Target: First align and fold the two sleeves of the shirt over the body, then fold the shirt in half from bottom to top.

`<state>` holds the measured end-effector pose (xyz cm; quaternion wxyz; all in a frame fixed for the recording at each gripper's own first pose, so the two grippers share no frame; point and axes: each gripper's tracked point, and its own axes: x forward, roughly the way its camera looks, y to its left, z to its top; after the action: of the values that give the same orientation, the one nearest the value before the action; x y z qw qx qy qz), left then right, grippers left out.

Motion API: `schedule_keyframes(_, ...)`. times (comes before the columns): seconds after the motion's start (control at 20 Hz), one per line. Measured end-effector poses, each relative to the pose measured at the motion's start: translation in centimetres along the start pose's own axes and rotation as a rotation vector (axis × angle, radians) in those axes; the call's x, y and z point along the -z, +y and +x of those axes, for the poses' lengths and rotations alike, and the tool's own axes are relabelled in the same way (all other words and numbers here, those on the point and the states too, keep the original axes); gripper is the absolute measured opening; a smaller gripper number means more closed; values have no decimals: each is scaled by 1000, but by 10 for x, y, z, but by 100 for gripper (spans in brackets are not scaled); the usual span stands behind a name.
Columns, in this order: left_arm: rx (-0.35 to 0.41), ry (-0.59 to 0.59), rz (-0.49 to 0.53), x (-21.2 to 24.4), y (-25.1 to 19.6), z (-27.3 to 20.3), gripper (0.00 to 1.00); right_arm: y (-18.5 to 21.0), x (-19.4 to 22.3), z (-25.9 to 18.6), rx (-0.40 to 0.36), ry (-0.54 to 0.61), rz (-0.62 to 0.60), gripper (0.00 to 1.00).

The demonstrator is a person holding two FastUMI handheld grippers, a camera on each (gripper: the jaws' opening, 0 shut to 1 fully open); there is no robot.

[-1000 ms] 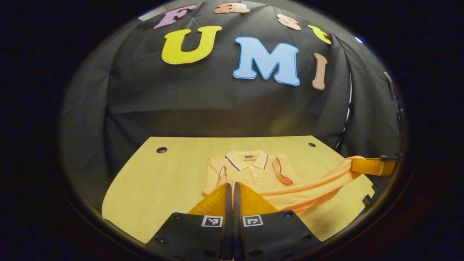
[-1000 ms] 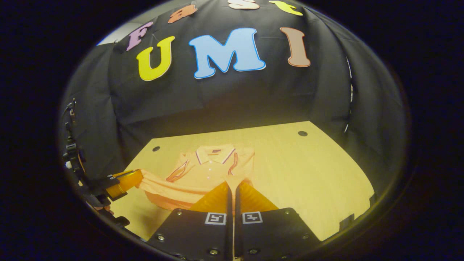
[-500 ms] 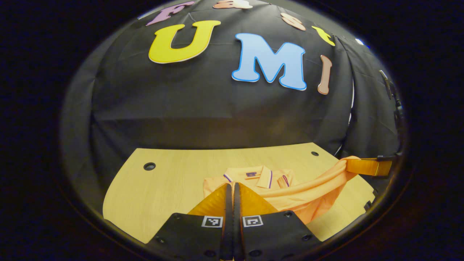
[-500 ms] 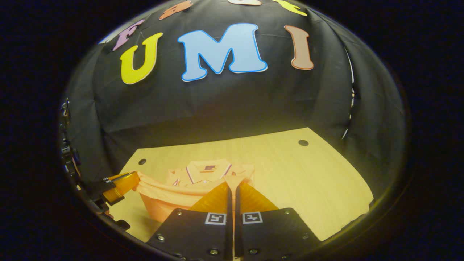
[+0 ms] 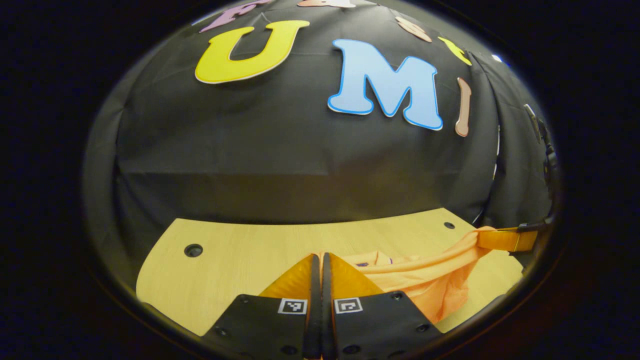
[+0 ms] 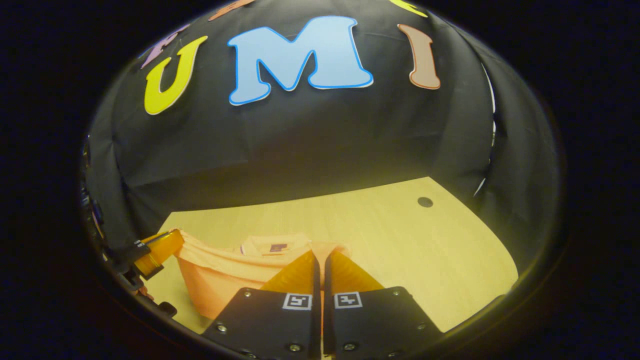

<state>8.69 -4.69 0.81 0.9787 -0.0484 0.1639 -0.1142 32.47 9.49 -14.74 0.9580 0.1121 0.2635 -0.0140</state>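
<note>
An orange polo shirt (image 5: 425,280) lies on the wooden table (image 5: 240,255), its bottom hem lifted and stretched between both grippers. My left gripper (image 5: 320,256) is shut on one hem corner. In the same view my right gripper (image 5: 482,239) at the far right holds the other corner, with cloth sagging between them. In the right gripper view, the right gripper (image 6: 320,252) is shut on the hem, and the left gripper (image 6: 176,241) grips it at the left edge. The collar (image 6: 272,245) peeks over the raised shirt (image 6: 215,272). The folded sleeves are hidden.
Round holes mark the table top near its far corners (image 5: 193,250) (image 5: 449,225) (image 6: 425,202). Bare table (image 6: 425,250) stretches beyond and to the right of the shirt. The black cloth wall stands right behind the table's far edge.
Both grippers have carried the hem forward toward the collar. The raised cloth now covers the sleeves and buttons; only the collar's top still shows.
</note>
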Motion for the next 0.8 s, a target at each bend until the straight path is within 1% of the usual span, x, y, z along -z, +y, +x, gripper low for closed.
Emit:
schedule_keyframes(0.4,-47,-19,2,14,14,53,6,1,-13,68,11,-15,-71,2)
schedule_keyframes(0.7,-71,47,13,54,28,90,6,1,16,116,35,55,-96,2)
schedule_keyframes(0.75,-73,61,11,60,30,94,6,6,31,122,41,69,-104,2)
schedule_keyframes(0.8,-78,73,12,67,32,96,6,7,37,126,40,80,-111,4)
